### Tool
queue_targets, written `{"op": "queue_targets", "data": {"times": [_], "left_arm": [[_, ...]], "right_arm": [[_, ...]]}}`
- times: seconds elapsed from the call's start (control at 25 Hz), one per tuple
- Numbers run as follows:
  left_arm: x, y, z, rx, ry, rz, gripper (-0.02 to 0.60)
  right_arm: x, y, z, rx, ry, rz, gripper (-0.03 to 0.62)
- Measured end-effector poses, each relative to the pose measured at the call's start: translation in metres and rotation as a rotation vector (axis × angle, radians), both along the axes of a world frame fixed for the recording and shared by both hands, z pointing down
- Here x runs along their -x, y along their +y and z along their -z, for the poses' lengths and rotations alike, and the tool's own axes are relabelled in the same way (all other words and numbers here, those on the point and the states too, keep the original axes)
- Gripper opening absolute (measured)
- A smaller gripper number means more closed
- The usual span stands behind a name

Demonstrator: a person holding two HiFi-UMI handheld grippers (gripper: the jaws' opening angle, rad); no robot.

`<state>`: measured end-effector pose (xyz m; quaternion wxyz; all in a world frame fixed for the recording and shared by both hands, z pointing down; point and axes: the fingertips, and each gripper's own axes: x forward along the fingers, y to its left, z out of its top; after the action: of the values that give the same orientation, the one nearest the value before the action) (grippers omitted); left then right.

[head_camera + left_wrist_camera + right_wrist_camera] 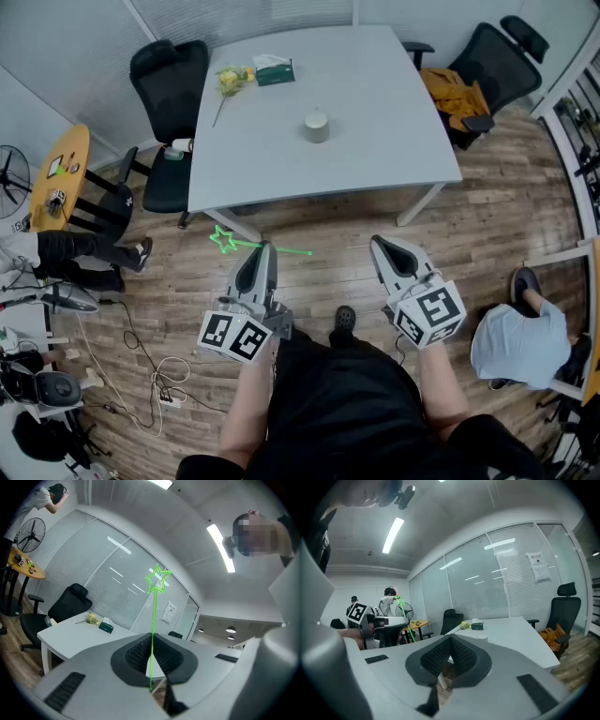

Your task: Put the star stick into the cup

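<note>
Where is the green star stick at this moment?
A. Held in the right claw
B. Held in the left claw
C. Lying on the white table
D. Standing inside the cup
B: the left gripper view shows the left claw closed on the thin star stick, while the cup stands alone on the table.

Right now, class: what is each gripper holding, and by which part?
The left gripper pinches the star stick by its stem; the right gripper is shut, empty.
</note>
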<state>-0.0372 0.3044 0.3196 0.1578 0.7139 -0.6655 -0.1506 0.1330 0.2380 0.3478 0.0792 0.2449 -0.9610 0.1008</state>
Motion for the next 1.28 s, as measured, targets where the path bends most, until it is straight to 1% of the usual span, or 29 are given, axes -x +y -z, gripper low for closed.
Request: {"op": "queue_targets", "data": {"times": [0.32, 0.44, 0.56, 0.68, 0.76, 0.96, 1.28], "left_arm": [[-0.016, -0.003, 0.003, 0.003, -0.009, -0.009, 0.008], [-0.022, -0.004, 0.004, 0.005, -0.016, -0.008, 0.008], [-0.027, -0.004, 0.003, 0.007, -0.017, -0.004, 0.008], [-0.034, -0.005, 0.0, 0.014, -0.014, 0.0, 0.008], [-0.04, -0.005, -0.001, 0.02, -0.016, -0.003, 0.008], [-0.049, -0.004, -0.003, 0.034, -0.019, -0.013, 0.008], [-0.043, -0.007, -0.014, 0.056, -0.002, -0.015, 0.008]], "right_arm": [[-0.01, 0.001, 0.004, -0.022, -0.005, 0.017, 0.006], [-0.017, 0.0, 0.004, -0.014, -0.014, 0.012, 0.006], [-0.027, -0.003, 0.0, 0.018, -0.033, -0.003, 0.006], [-0.037, -0.009, -0.005, 0.096, -0.089, -0.045, 0.008], [-0.043, -0.01, -0.008, 0.126, -0.11, -0.06, 0.009], [-0.052, -0.008, -0.016, 0.105, -0.065, -0.059, 0.009], [-0.054, -0.009, -0.031, 0.15, -0.044, -0.082, 0.009]]}}
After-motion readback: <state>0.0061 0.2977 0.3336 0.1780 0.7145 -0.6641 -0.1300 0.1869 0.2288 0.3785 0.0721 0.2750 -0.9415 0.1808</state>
